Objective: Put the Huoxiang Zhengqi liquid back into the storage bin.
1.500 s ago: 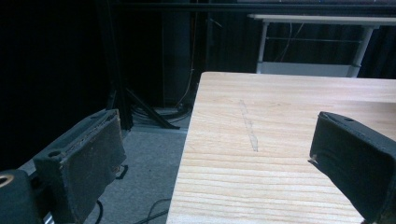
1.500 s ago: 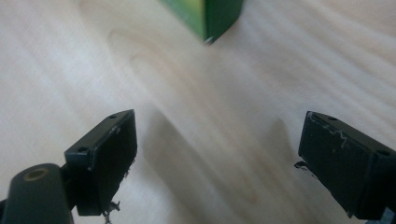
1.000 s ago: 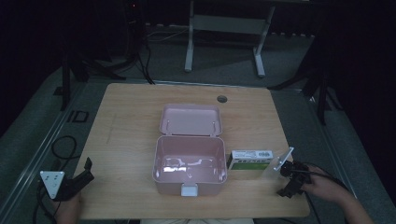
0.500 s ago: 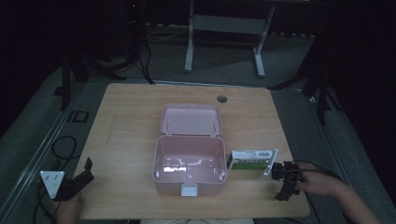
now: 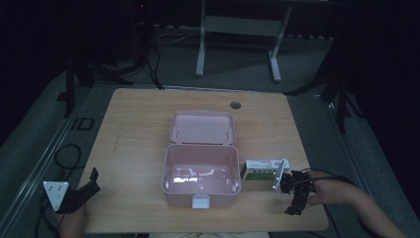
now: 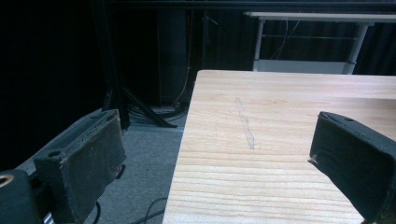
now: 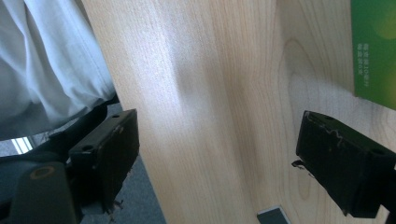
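Green-and-white carton is the piece the right gripper is nearest to, lying flat on the wooden table just beside the right wall of the open pink box. It looks like a small cardboard pack, so it is probably light and fairly stiff, though its thin walls would dent under a hard squeeze; its printed faces are likely a little slick. The safest hold, by this judgement, is across its two long sides near the middle, with the jaws lowered so that they straddle it.

Nearest the person, the right gripper sits close to the table's front edge with its jaws spread wide and nothing between them. In the right gripper view only bare wood lies between the pads, and the carton's green face shows beyond and to one side of the far jaw, not touching it. So the carton is near the fingers but outside their gap.

At the front left corner the left gripper also stands with jaws apart and empty, partly off the table edge, well away from both carton and box.

Farther back, the pink box's lid lies folded open toward the table's far side.
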The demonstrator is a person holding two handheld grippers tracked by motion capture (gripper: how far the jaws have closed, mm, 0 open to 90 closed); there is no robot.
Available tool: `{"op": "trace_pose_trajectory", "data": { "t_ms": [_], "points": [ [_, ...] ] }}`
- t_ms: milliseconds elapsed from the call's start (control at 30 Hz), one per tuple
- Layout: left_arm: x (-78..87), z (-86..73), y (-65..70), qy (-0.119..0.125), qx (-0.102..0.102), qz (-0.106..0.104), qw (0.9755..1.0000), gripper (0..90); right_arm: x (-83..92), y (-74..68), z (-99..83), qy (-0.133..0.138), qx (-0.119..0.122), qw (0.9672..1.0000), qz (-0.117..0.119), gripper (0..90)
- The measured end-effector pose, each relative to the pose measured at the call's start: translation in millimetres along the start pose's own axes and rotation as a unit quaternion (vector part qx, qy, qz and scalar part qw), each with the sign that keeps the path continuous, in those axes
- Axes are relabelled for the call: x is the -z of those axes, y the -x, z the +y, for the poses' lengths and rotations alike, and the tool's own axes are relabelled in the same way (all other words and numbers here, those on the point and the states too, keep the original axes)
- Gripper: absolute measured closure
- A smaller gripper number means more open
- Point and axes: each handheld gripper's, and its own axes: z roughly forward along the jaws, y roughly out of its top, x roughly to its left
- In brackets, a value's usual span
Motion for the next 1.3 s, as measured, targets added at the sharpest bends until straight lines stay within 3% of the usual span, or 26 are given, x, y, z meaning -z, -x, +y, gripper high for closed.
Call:
{"op": "trace_pose_trajectory", "data": {
  "t_ms": [133, 200, 467, 800, 1033, 1300],
  "points": [
    [-0.1, 0.0, 0.0, 0.000, 0.000, -0.001, 1.0000, 3.3, 5.9, -2.2, 7.7, 0.000, 0.008, 1.0000, -0.001, 13.5],
    [-0.1, 0.0, 0.1, 0.000, 0.000, -0.002, 1.0000, 3.3, 9.4, -2.7, 11.4, 0.002, 0.013, 0.9999, 0.011, 14.7],
    [-0.3, 0.0, 0.1, -0.001, 0.000, -0.003, 1.0000, 3.3, 26.3, -12.4, 24.9, -0.002, 0.054, 0.9984, 0.015, 14.9],
    [-0.2, 0.0, -0.2, -0.001, 0.001, -0.004, 1.0000, 3.3, 69.7, -13.9, 37.4, 0.028, 0.083, 0.9961, -0.010, 17.8],
    [-0.2, 0.0, -0.3, -0.001, 0.000, -0.004, 1.0000, 3.3, 91.0, -0.5, 38.9, 0.033, 0.081, 0.9952, -0.044, 21.0],
    [-0.4, 0.0, -0.3, -0.001, 0.001, -0.006, 1.0000, 3.3, 92.5, 24.2, 41.6, 0.024, 0.077, 0.9949, -0.060, 25.7]
  ]
}}
